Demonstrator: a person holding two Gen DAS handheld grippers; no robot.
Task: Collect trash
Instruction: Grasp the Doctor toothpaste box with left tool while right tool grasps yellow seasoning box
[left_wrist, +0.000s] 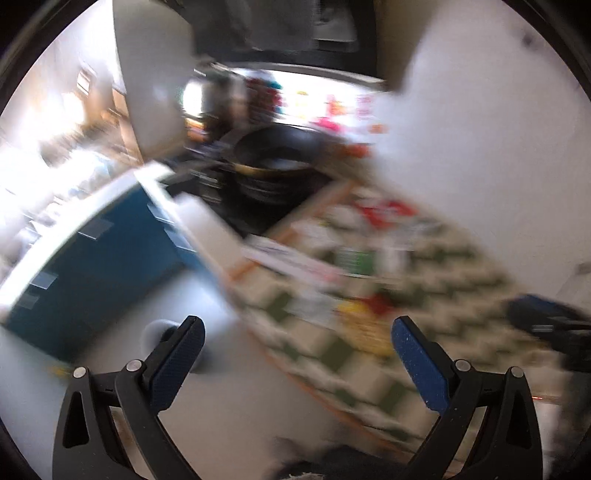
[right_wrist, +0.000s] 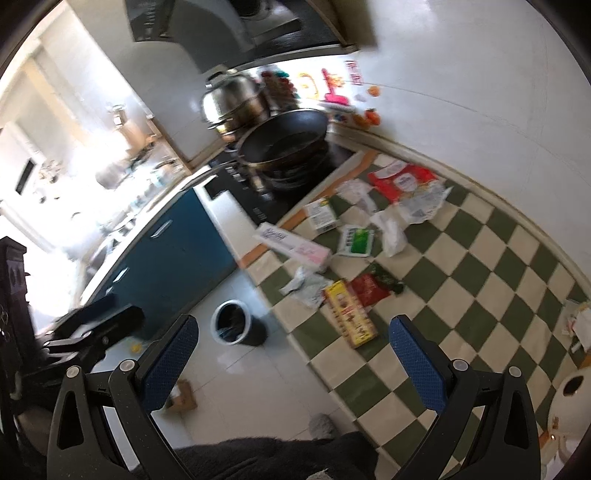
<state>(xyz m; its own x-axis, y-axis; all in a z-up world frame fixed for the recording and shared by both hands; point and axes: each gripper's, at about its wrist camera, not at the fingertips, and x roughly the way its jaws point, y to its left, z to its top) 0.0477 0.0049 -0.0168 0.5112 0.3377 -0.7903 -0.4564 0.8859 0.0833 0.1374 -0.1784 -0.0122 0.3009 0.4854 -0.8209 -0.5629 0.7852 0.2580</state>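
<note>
both grippers, left (left_wrist: 295, 341) and right (right_wrist: 293, 339), stand spread wide, grasping nothing. trash (right_wrist: 354, 240) lies scattered on the checkered cloth (right_wrist: 480, 266). bin (right_wrist: 234, 323) sits on the floor beside it, well apart from both grippers.

A kitchen corner, as we see it from above

We look down on a counter covered in a green-and-cream checkered cloth (right_wrist: 480, 266) set against a white wall (right_wrist: 480, 92). Beside it we find a black stove (right_wrist: 266, 199) carrying a dark pan (right_wrist: 284, 142) and a steel pot (right_wrist: 232, 101), under a range hood (right_wrist: 221, 33). Blue cabinet doors (right_wrist: 177, 247) face a pale tiled floor (right_wrist: 251, 376). Strong daylight washes out the far left side; the left wrist view is blurred.
</note>
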